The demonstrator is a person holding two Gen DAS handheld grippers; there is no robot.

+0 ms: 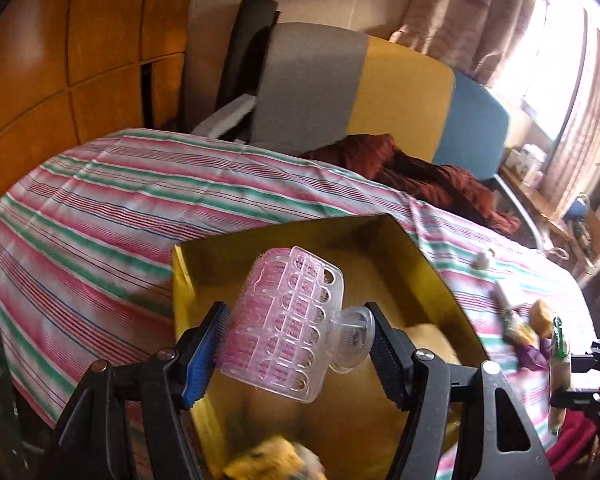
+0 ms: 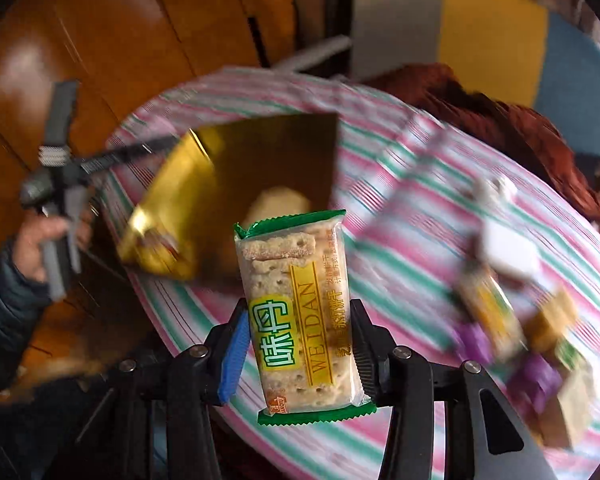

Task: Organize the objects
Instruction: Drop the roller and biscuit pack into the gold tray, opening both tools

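Right of my right tongs (image 2: 296,350), the small packets (image 2: 496,316) smear into blur. Below my left tongs (image 1: 296,354), a yellow thing (image 1: 268,462) is cut off.

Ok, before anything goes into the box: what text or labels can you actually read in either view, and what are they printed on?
"WEIDAN": brown letters down the yellow band of the cracker packet in the right gripper.
"味丹": large white-and-green characters on the same packet.
Small characters along the packet's right edge and the red logo at its bottom corner: too small to read.
Wrappers of the loose snacks on the striped cloth: blurred, unreadable.
Hair roller and gold box: no text visible.
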